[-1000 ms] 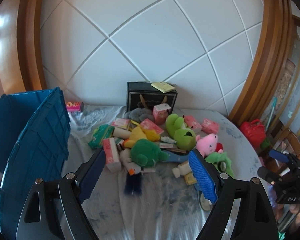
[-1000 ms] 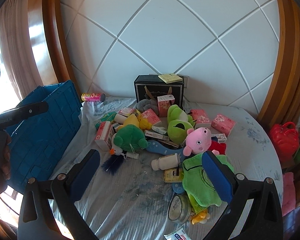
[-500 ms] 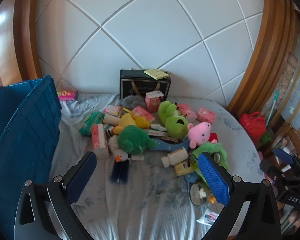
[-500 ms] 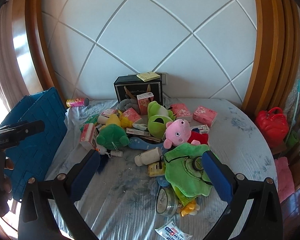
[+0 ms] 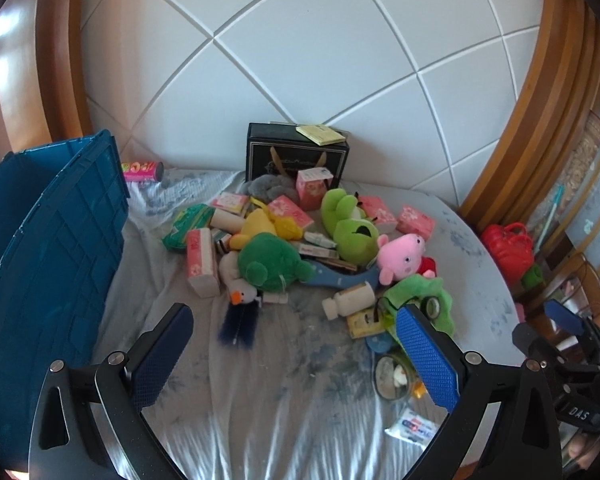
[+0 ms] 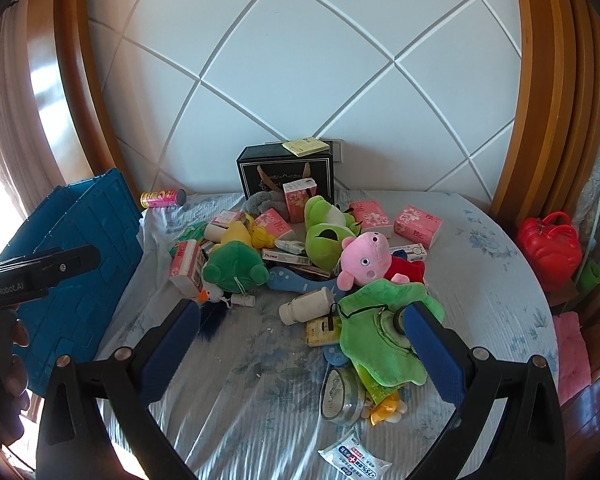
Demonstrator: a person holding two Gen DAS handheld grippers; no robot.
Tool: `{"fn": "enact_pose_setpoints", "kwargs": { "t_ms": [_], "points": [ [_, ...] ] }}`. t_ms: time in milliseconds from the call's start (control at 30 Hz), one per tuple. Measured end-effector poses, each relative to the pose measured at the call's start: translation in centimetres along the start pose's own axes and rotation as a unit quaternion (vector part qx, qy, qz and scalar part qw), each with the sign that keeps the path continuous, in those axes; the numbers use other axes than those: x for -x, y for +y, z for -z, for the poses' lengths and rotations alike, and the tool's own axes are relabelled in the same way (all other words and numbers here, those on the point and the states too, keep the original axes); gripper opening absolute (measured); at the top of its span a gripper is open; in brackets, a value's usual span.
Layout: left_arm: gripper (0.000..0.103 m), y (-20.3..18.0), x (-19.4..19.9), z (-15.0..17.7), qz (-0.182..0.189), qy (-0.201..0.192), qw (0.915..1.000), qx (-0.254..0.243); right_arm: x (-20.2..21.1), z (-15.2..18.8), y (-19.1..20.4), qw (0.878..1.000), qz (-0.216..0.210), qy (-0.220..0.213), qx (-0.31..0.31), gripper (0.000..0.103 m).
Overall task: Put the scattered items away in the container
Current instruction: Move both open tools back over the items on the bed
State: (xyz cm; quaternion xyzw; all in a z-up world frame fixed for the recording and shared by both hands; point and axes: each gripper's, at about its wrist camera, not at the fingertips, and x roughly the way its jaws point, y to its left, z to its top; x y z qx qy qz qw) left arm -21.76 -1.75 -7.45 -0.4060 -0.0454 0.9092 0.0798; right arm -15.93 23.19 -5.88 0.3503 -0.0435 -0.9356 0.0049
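The left claw [image 5: 288, 344] has just been opening and now stands spread wide with nothing between its blue ribbed pads; the right claw [image 6: 300, 340] is likewise spread and empty. Both hover above the pale floral bedsheet [image 5: 284, 408], short of the heap.

Ahead of the left claw lies the scattered pile: a dark green round plush toy [image 5: 270, 258], a small white plush bird with dark blue tail feathers [image 5: 242, 308], a white plastic pill bottle [image 5: 350, 300] on its side, a pink pig plush [image 5: 402, 256] and pink tissue packs [image 5: 200, 256]. The blue ribbed plastic crate [image 5: 48, 280] — the container — stands to the left of the left claw, well apart from most of the pile.

The risks lie in the crowding. The bird touches the green plush, so a closing claw may catch both and drop one on the way to the crate. The bottle, being round and smooth, would likely roll or squirt from the pads. Soft toys compress — a shallow pinch could slip off. The loose sheet may also bunch between the pads.
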Motion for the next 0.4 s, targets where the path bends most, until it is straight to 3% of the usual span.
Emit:
{"fn": "enact_pose_setpoints", "kwargs": {
  "t_ms": [200, 300, 400],
  "points": [
    [0.103, 0.2, 1.0, -0.1, -0.008, -0.022, 0.9997, -0.005, 0.2, 0.0, 0.2, 1.0, 0.0, -0.001, 0.002, 0.103],
    [0.103, 0.1, 1.9, 0.0, 0.009, -0.047, 0.9988, 0.001, 0.4, 0.0, 0.4, 1.0, 0.0, -0.003, 0.005, 0.103],
    [0.103, -0.5, 2.4, 0.0, -0.005, -0.061, 0.9981, -0.008, 0.4, 0.1, 0.4, 1.0, 0.0, -0.003, 0.006, 0.103]
  ]
}}
